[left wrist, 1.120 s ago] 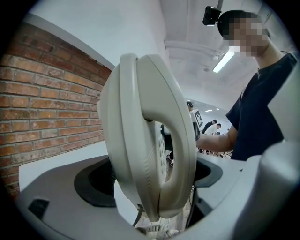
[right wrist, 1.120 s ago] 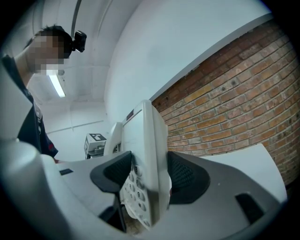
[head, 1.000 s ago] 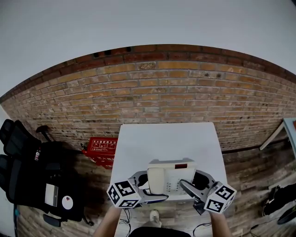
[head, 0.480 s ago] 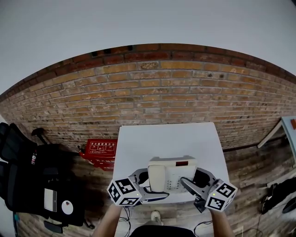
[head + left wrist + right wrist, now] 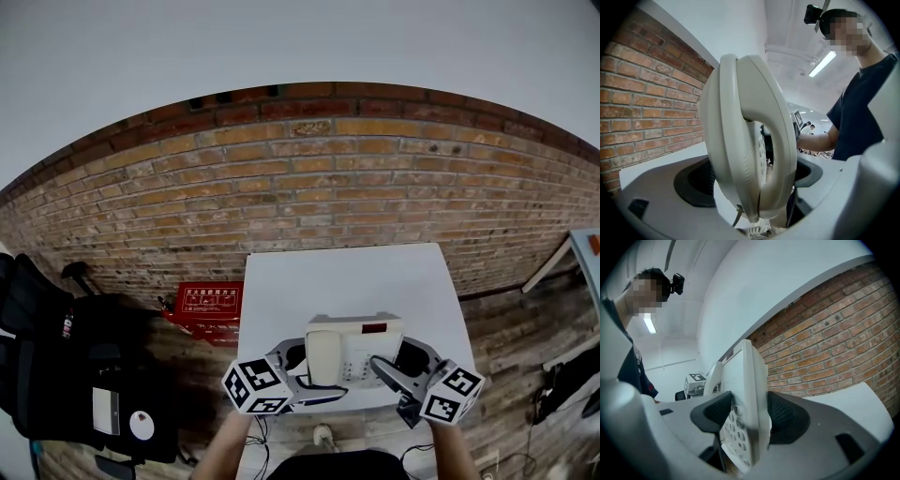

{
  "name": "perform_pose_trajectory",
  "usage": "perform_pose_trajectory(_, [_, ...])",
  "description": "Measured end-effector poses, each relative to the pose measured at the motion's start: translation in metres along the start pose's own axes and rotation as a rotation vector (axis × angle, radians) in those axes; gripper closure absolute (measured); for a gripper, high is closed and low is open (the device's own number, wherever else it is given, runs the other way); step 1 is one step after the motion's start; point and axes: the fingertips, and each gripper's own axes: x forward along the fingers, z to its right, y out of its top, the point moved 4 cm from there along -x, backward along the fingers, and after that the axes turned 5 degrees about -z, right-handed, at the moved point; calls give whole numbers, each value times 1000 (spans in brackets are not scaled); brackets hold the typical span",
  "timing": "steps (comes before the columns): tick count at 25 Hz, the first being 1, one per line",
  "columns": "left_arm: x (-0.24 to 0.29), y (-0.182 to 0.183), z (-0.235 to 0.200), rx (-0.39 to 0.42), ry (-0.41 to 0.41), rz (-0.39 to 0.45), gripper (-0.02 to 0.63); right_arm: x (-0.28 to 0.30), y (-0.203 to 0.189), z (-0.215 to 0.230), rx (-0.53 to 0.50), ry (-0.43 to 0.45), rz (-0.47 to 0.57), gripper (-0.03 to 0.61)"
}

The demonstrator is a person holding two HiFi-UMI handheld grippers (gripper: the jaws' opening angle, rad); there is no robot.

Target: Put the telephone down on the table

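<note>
Telephone (image 5: pixel 352 349), one, white, was held over the near end of one white table (image 5: pixel 347 281) between two grippers (the head view could not show whether it touched the tabletop). The left gripper (image 5: pixel 314 377) gripped the single handset (image 5: pixel 759 140), seen only in its own view. The right gripper (image 5: pixel 394 366) squeezed the keypad (image 5: pixel 733 425) edge between dark pads (image 5: pixel 715 411), seen only in its own view.

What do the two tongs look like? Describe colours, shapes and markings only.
Left tongs and right tongs match: light grey bodies, two curved jaws lined with black textured pads, and a white cube bearing black square markers. Forearms are bare; the shirt is dark and short-sleeved.
</note>
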Motion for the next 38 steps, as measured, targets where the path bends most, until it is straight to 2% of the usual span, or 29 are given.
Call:
perform_pose_trajectory(8, [-1, -12, 3, -15, -28, 3, 143, 0, -10, -8, 12, -23, -35, 345])
perform_pose_trajectory(19, [10, -9, 1, -10, -34, -2, 143, -6, -9, 2, 12, -30, -33, 345])
perform_pose_trajectory(38, [70, 9, -46, -72, 13, -27, 141, 0, 1, 86, 33, 22, -74, 345])
